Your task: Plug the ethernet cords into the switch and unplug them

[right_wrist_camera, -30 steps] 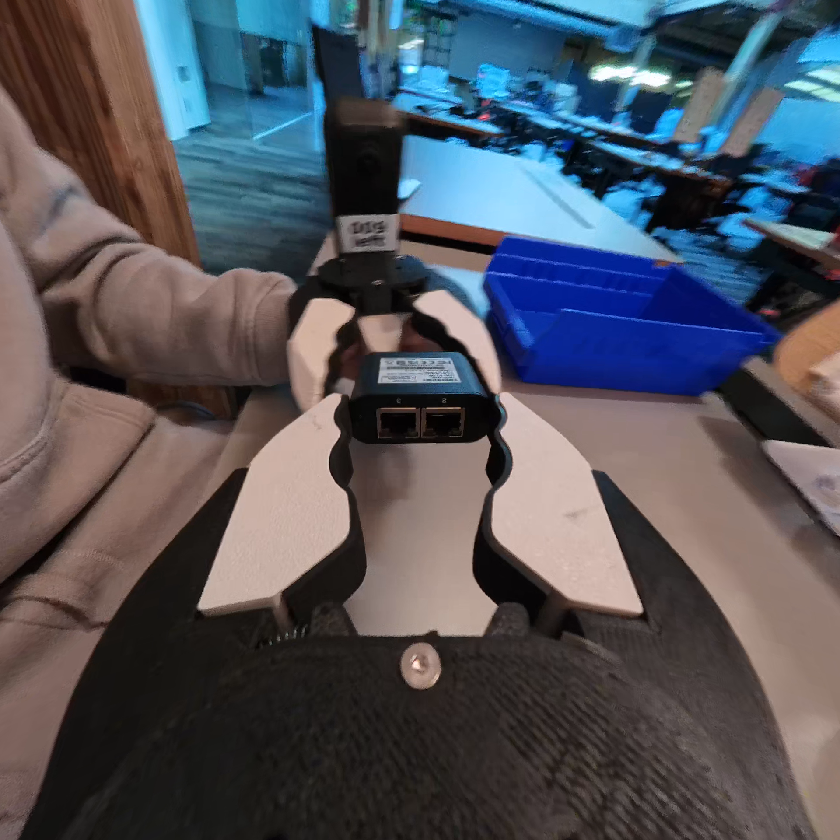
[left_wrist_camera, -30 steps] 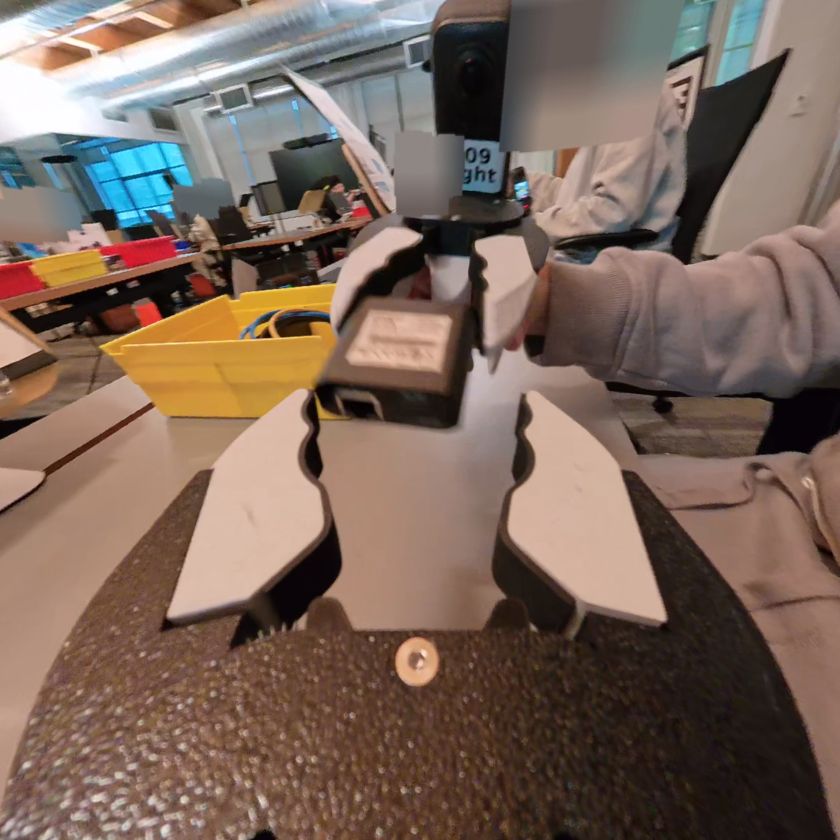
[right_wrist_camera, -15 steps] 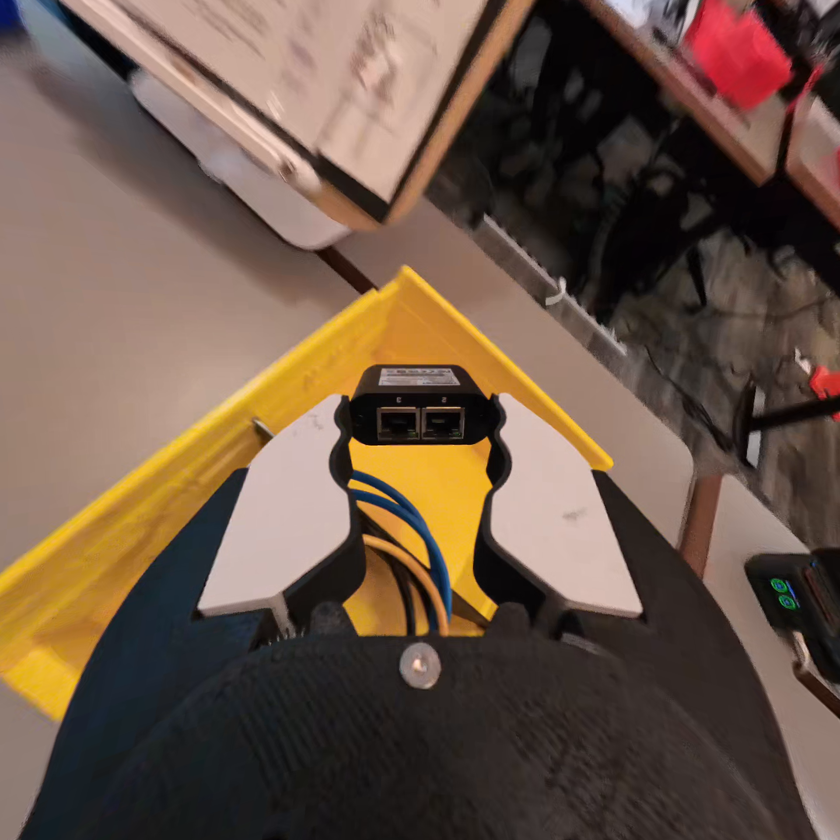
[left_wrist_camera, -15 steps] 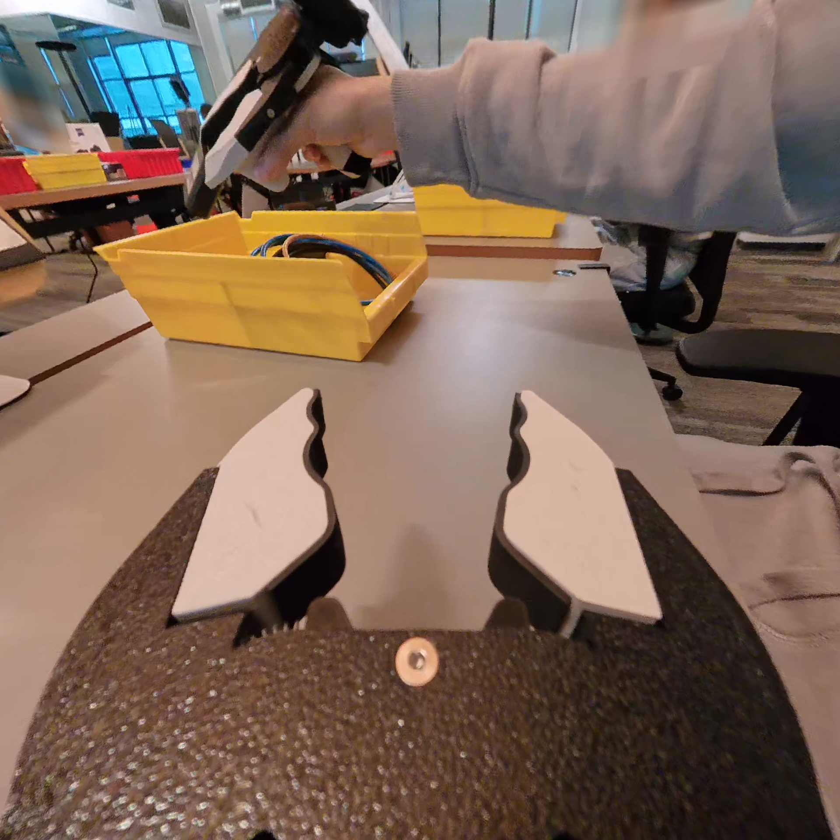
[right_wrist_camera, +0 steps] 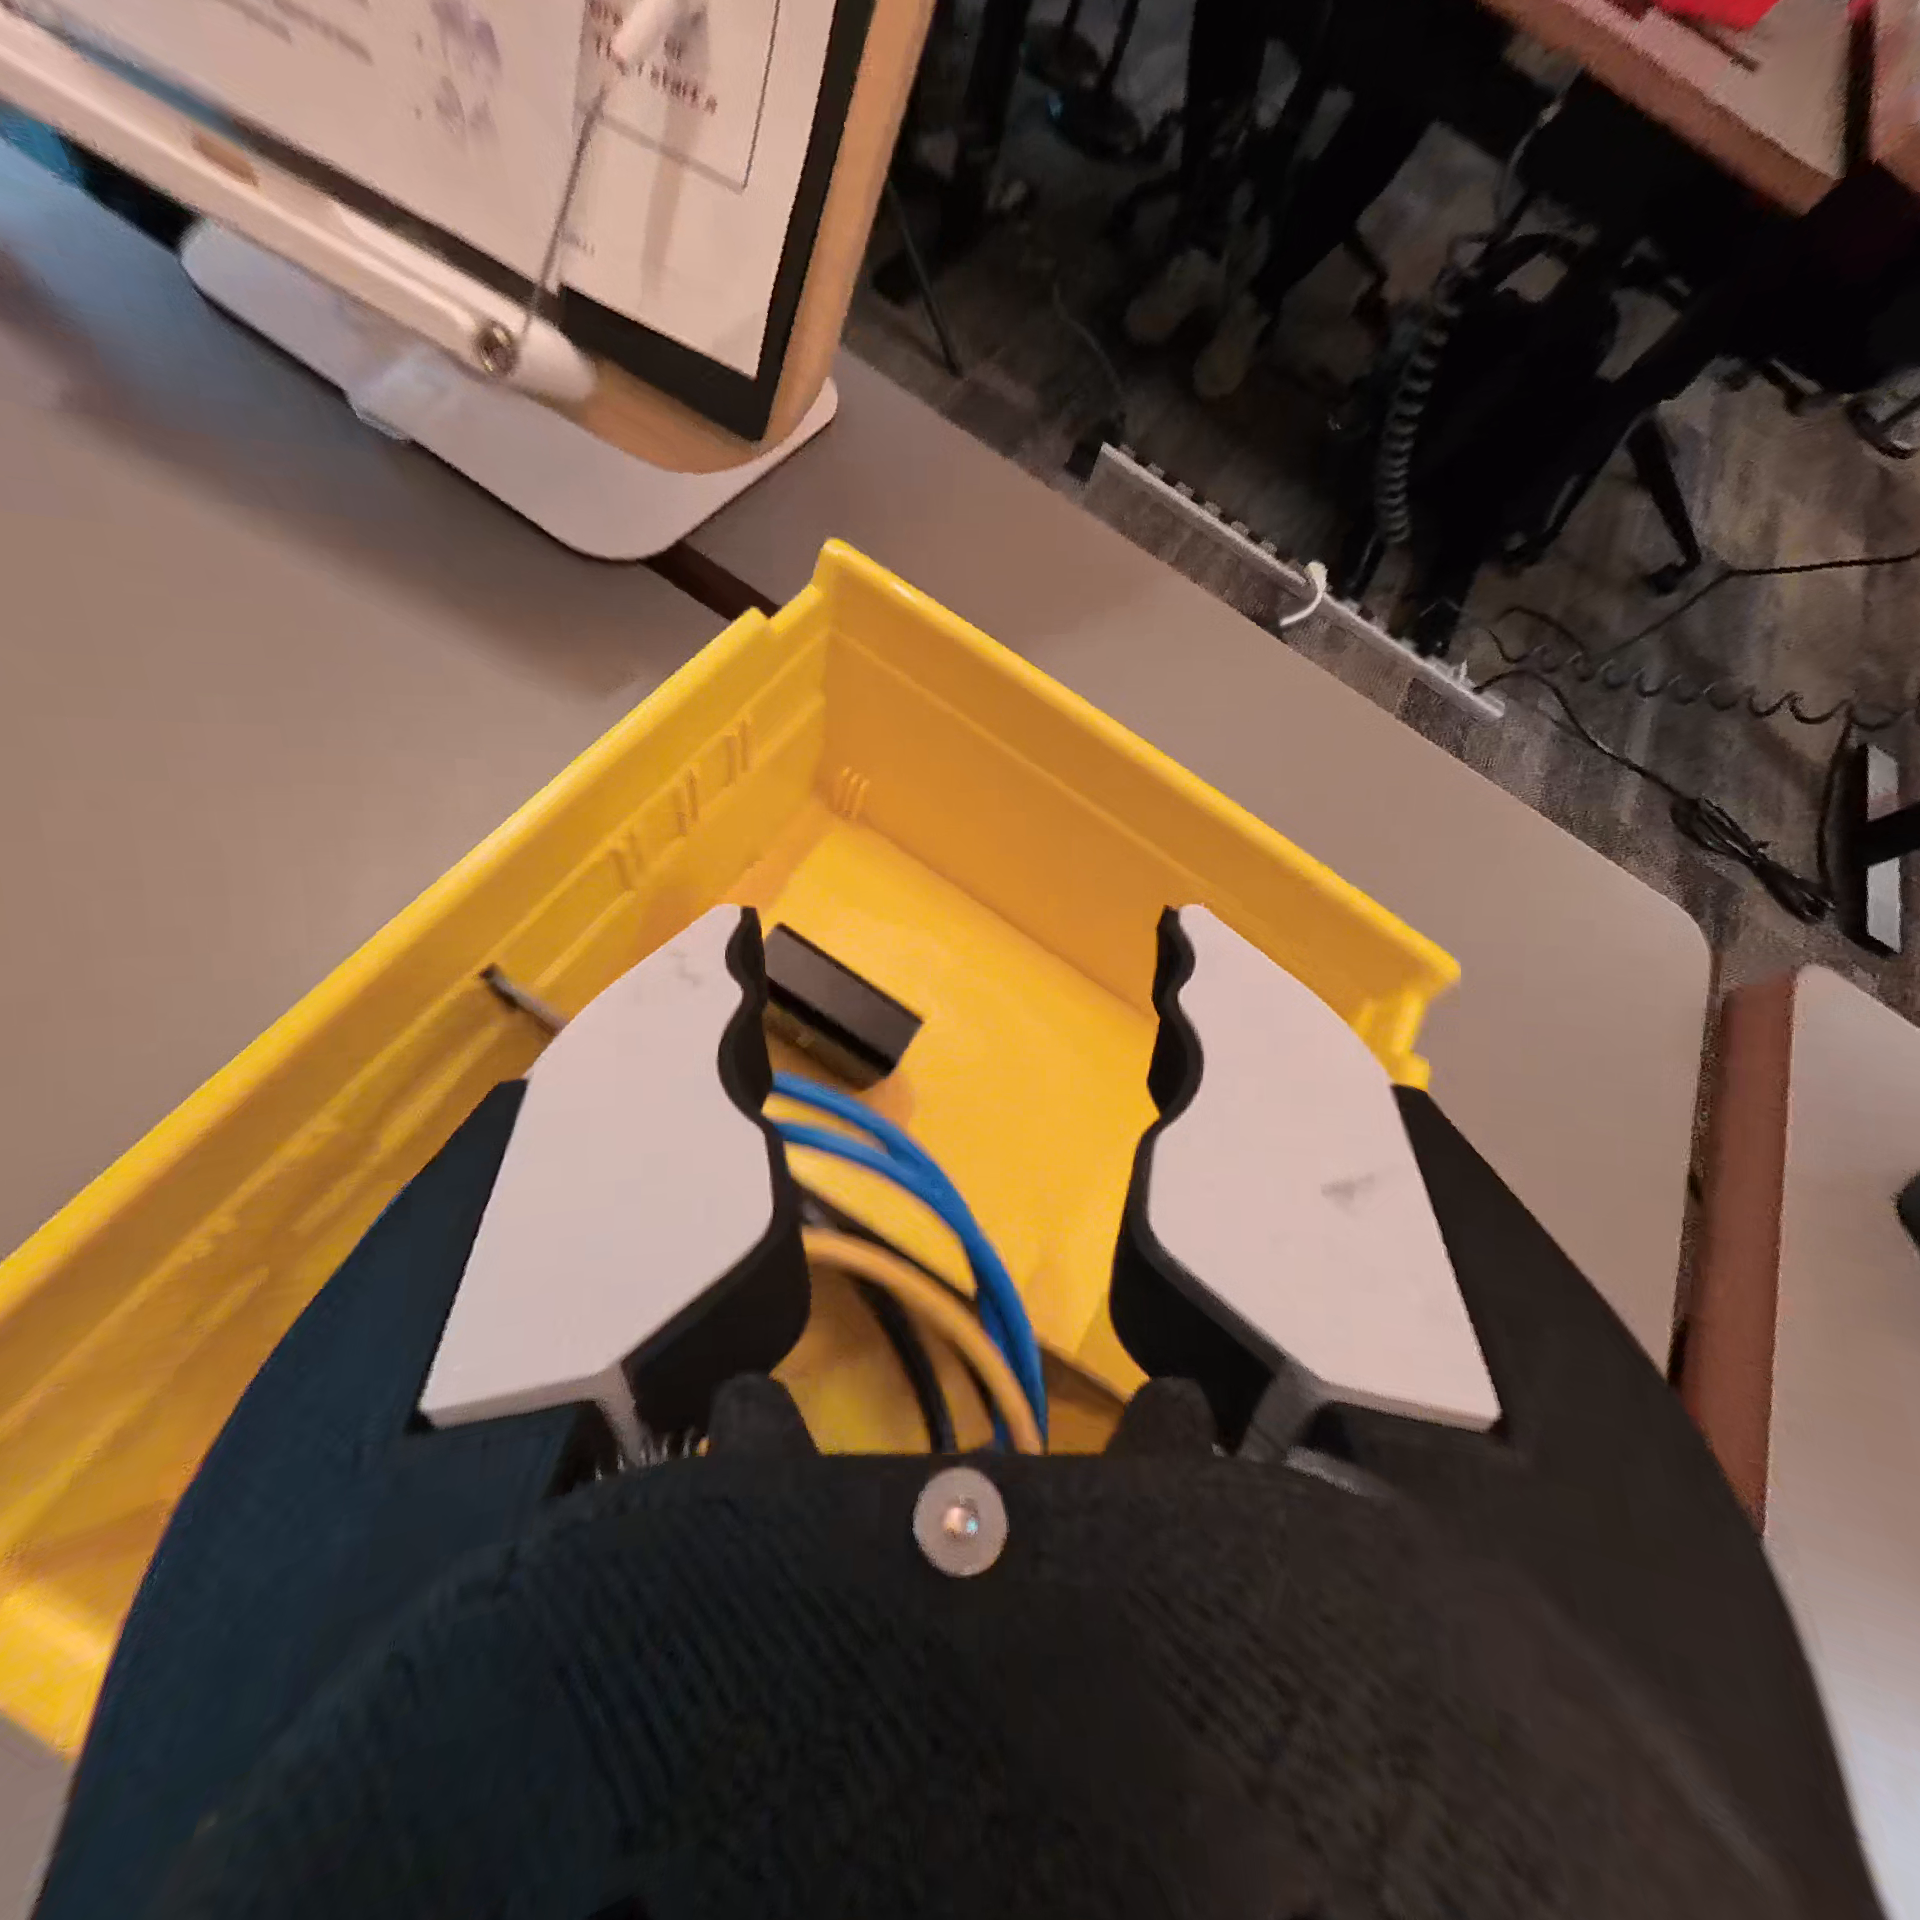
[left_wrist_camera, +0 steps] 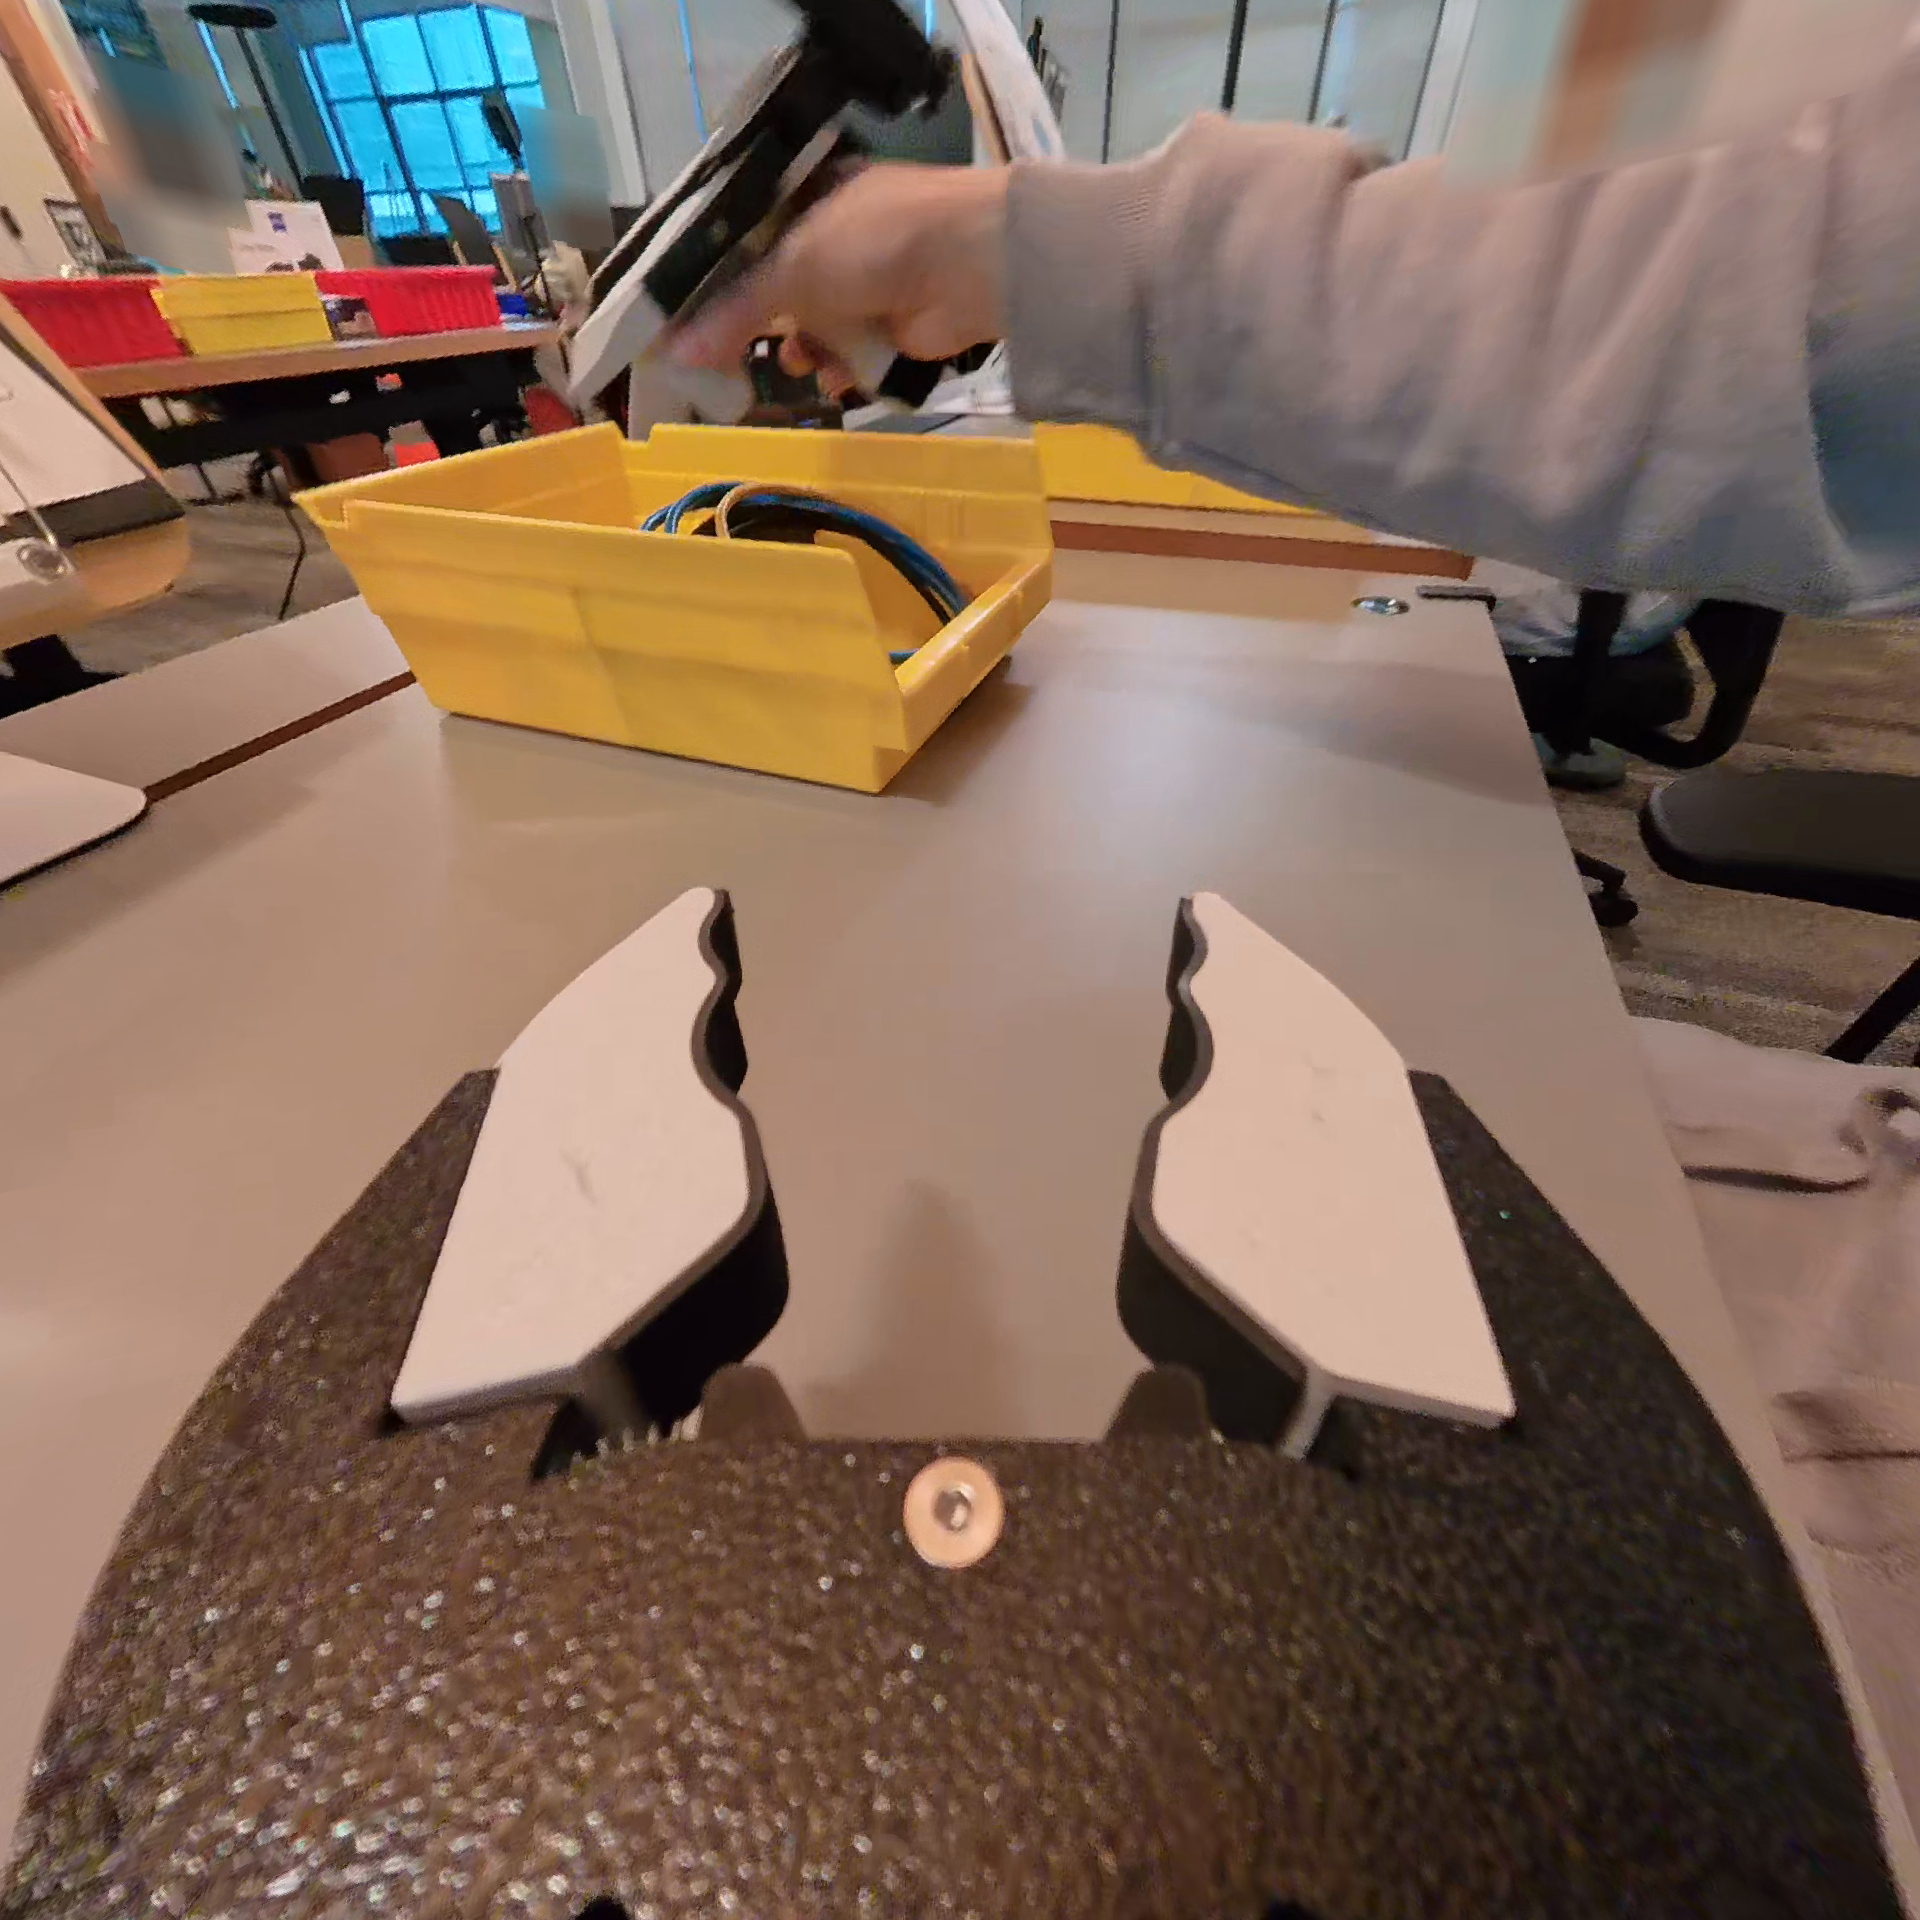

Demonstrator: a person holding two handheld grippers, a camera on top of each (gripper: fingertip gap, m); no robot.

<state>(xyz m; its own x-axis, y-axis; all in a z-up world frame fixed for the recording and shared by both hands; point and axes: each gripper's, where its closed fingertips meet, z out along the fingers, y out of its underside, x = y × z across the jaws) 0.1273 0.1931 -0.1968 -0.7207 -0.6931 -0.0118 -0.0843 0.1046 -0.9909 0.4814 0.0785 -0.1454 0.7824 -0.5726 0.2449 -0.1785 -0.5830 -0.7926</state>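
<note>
The small black switch (right_wrist_camera: pixel 840 1013) lies in the yellow bin (right_wrist_camera: pixel 1039 790), tilted, beside coiled blue and yellow ethernet cords (right_wrist_camera: pixel 935 1195). My right gripper (right_wrist_camera: pixel 956 925) is open and empty, held above the bin and pointing down into it. In the left wrist view the right gripper (left_wrist_camera: pixel 613 364) hangs over the yellow bin (left_wrist_camera: pixel 644 644), where the cords (left_wrist_camera: pixel 831 520) show above the rim. My left gripper (left_wrist_camera: pixel 954 914) is open and empty, low over the grey table (left_wrist_camera: pixel 1195 790), well short of the bin.
A standing board on a white base (right_wrist_camera: pixel 499 343) is on the table beyond the bin. Red and yellow bins (left_wrist_camera: pixel 239 312) sit on a far table. An office chair (left_wrist_camera: pixel 1766 831) stands to the right. A cable-strewn floor (right_wrist_camera: pixel 1455 468) lies past the table edge. My hands' fingertips stand some 40 cm from each other.
My right gripper opened and let go of the switch, which dropped into the yellow bin. The left gripper stayed open over the table.
</note>
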